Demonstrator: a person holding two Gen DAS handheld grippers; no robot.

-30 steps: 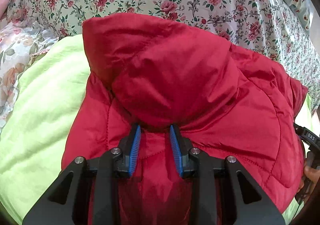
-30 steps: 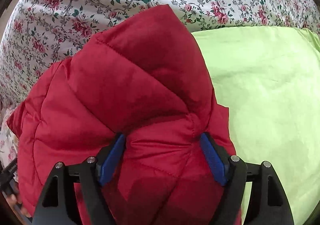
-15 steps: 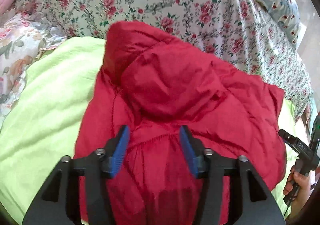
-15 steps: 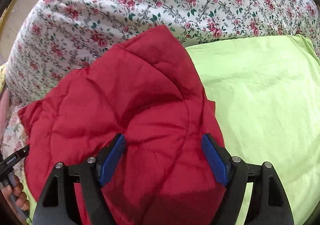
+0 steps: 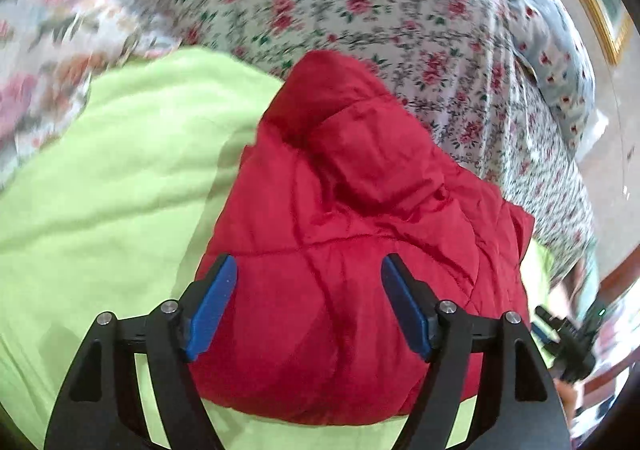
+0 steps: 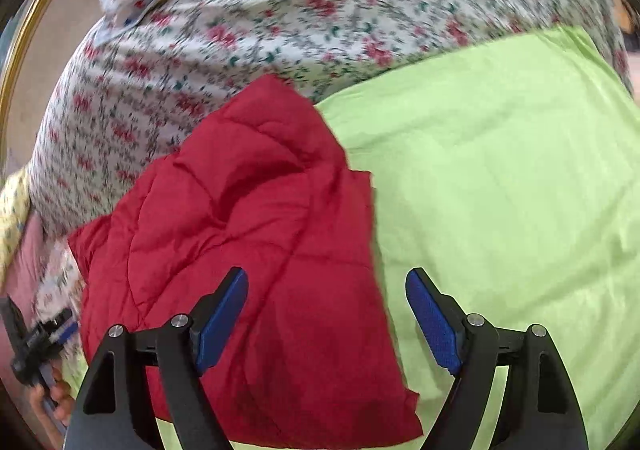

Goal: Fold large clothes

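Note:
A red quilted jacket (image 5: pixel 360 250) lies folded in a bundle on a lime-green sheet (image 5: pixel 100 209), its hood end towards the floral bedding. My left gripper (image 5: pixel 308 290) hovers over the bundle's near end with its jaws opening; the fabric shows in the gap, but the blue pads (image 5: pixel 212 306) stand clear of it. In the right wrist view the jacket (image 6: pixel 248 234) fills the lower left. My right gripper (image 6: pixel 328 310) hangs above its right edge, jaws opening and wide, gripping nothing. Each view catches the other gripper at its side: the right gripper (image 5: pixel 568 338) and the left gripper (image 6: pixel 40 338).
A floral bedcover (image 5: pixel 380 9) rises behind the jacket. A pale spotted pillow (image 5: pixel 560 61) lies at the far right. A gold frame (image 6: pixel 24 33) and the floor border the bed. The green sheet (image 6: pixel 500 169) stretches out flat to the jacket's right.
The left jaws let go of the pinched red fabric and spread wide. Both grippers drew back and rolled, so the jacket looks smaller and lies settled on the sheet.

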